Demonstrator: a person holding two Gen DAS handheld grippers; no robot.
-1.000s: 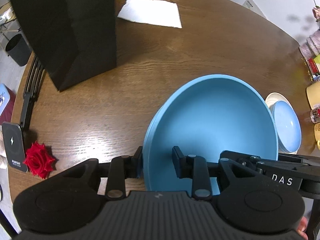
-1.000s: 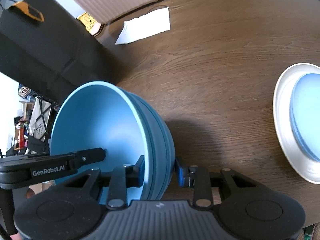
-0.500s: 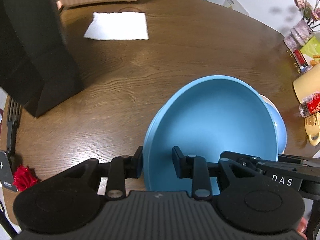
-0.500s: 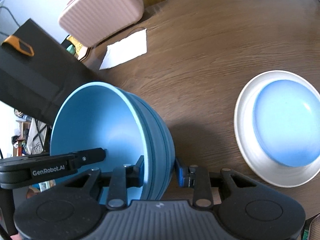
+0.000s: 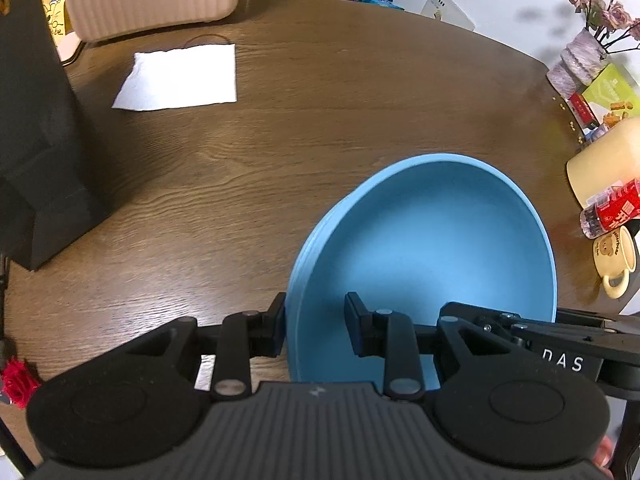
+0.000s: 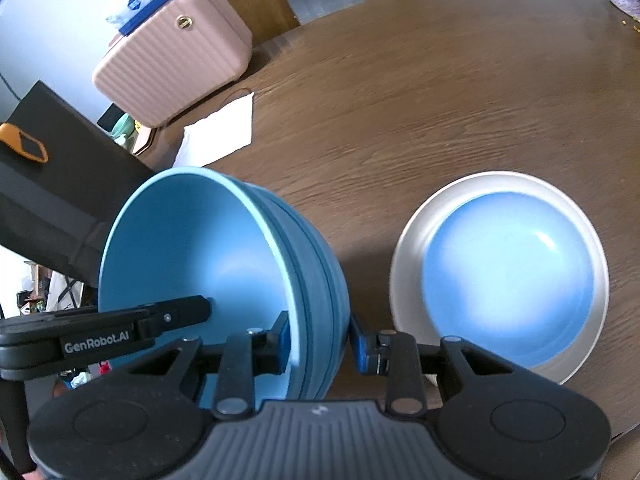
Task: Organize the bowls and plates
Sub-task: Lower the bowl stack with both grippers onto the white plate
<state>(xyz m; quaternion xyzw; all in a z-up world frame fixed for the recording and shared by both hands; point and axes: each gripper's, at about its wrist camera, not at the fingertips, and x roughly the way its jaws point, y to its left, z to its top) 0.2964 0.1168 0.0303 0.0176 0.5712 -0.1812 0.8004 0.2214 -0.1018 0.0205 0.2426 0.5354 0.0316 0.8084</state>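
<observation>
Brown tabletop [image 5: 320, 152] slides beneath me as my left gripper [image 5: 316, 330] and right gripper [image 6: 318, 340], each clamped on opposite rims of the stacked blue bowls [image 6: 224, 276], have carried them beside the white plate [image 6: 412, 248], just right of my right tongs.

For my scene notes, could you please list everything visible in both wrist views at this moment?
blue bowl stack: appears to be several nested, blue, held off the table by both rims
plate: one, cream rim, blue centre, on table right of the stack
napkin: one, white, far side of table
black bag: one, left table edge
suitcase: one, pink ribbed, beyond table
mug: one, yellow, right edge
bottle: one, red label, lying by mug
vase: one, pink flowers
red flower: one, left edge
left gripper: black fingers on stack's rim
right gripper: fingers on opposite rim
</observation>
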